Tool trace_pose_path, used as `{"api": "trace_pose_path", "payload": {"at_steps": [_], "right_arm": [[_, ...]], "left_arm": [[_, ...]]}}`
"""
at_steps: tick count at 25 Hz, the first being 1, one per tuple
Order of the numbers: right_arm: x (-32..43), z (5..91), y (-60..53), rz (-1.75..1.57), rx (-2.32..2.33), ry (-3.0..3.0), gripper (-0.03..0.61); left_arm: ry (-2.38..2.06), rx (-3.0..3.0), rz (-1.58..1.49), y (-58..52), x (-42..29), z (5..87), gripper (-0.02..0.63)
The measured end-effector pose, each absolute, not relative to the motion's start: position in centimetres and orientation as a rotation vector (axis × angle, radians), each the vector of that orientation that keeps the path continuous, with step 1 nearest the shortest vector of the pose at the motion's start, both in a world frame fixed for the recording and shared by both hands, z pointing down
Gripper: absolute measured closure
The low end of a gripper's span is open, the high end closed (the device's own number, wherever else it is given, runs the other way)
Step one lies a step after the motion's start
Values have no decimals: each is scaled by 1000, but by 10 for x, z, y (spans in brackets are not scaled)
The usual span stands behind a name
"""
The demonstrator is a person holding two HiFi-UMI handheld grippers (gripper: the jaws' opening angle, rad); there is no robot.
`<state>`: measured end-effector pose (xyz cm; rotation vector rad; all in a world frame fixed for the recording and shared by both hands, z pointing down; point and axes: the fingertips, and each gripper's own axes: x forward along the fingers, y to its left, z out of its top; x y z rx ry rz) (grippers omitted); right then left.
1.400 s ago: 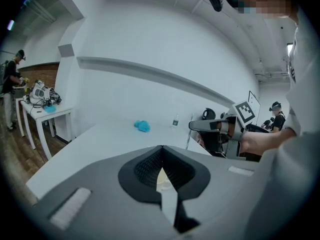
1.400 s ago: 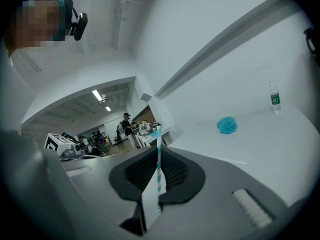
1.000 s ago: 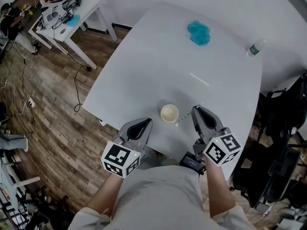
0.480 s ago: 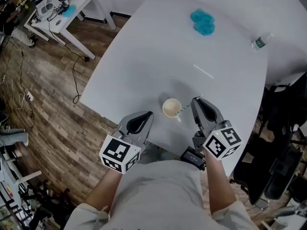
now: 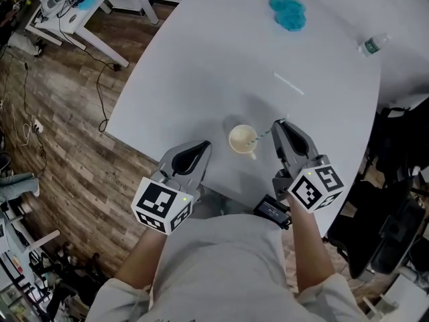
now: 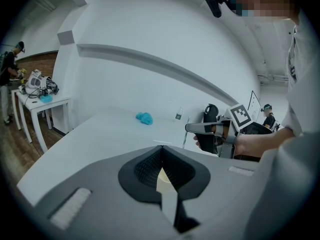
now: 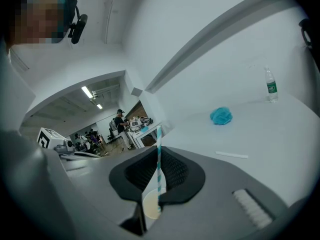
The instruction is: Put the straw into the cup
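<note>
1. In my right tool's [image 5: 280,126] own camera the cup [image 7: 150,206] is mostly hidden behind the jaws. Only a cream sliver of it shows through the gap below them.
2. That tool is clamped on one teal-and-white striped straw [image 7: 159,164], which stands upright between its pads.
3. In the head view the straw slants from the tool down towards the cup. Its lower end seems to sit at the cup's mouth, but I cannot make out whether it is inside.
4. My left tool [image 5: 200,147] has its jaws closed together on nothing. It sits near the cup without touching it.
5. My count on the white worktop [image 5: 201,66]:
   - one cup near the front edge;
   - one thin white stick [image 5: 289,84] lying flat farther out;
   - one blue crumpled lump [image 5: 288,11];
   - one small upright bottle [image 5: 373,44] by the far right edge.
</note>
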<state>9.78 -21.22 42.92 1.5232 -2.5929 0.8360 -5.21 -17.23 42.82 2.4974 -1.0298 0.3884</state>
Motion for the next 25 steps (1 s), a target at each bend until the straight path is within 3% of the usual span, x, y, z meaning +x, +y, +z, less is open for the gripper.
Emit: {"api": "trace_pose_path", "payload": {"at_steps": [25], "right_arm": [[82,484,-229,991,1529,-2552,549]], "left_arm": [[-981,2458,421,-177,-53,458,595]]}}
